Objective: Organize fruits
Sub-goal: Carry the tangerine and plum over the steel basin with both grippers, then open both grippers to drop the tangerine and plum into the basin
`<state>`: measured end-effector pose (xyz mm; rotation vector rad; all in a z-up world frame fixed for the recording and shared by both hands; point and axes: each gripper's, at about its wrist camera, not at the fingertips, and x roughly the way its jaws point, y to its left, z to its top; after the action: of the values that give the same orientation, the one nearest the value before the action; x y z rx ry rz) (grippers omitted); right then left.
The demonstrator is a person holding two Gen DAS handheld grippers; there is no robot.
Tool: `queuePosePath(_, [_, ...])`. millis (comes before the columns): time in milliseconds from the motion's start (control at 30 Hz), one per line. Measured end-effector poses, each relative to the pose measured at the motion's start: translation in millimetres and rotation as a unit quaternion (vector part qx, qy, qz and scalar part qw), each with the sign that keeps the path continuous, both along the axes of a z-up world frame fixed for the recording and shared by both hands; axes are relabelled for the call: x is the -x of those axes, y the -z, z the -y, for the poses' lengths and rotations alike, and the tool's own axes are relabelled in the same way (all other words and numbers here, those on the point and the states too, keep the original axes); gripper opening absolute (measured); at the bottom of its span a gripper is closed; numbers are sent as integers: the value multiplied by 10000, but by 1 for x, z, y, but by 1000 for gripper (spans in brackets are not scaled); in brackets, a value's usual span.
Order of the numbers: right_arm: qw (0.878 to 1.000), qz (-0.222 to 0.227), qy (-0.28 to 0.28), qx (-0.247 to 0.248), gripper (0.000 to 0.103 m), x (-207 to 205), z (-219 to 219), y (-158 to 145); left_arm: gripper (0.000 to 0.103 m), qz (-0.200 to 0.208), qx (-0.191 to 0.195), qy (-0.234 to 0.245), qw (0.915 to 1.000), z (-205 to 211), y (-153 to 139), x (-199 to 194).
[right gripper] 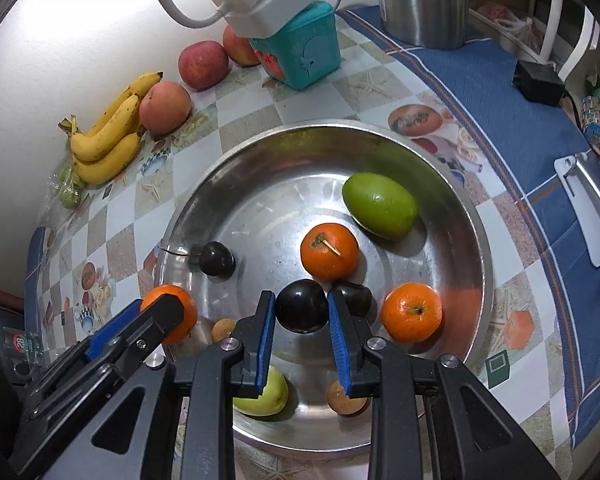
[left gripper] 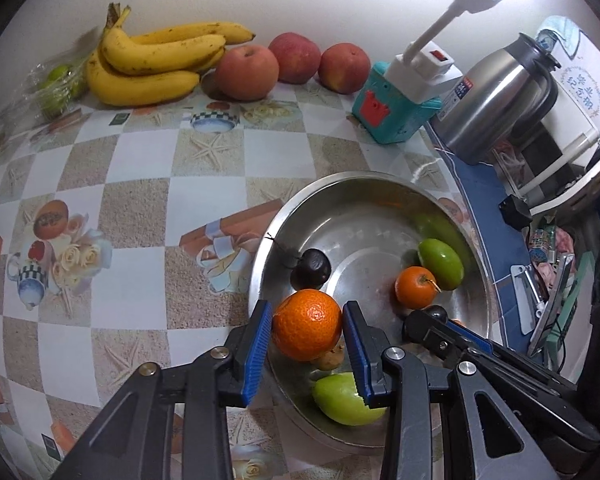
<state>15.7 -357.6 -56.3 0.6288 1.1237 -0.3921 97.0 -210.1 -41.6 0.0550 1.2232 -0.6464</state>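
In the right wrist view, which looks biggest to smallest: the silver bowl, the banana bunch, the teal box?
1. Silver bowl, clearly largest.
2. Teal box and banana bunch look alike; both lie farther off, so no ranking.

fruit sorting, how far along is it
Apparently done: bananas and three apples sit lined up by the wall. In hand: the left claw is shut on an orange, and the right claw is shut on a dark plum, both over the metal bowl. Left: the bowl still holds more oranges, green fruits, dark plums and small brown fruits.
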Motion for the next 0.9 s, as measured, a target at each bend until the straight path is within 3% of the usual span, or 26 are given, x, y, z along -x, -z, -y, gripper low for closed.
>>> queuePosePath(600, [9996, -252, -129, -75, 28, -6, -8, 10, 41, -182, 37, -92, 9998, -4, 6, -3])
queuePosePath(900, [9995, -278, -137, -95, 28, -7, -9, 12, 49, -150, 66, -210, 9996, -11, 2, -7])
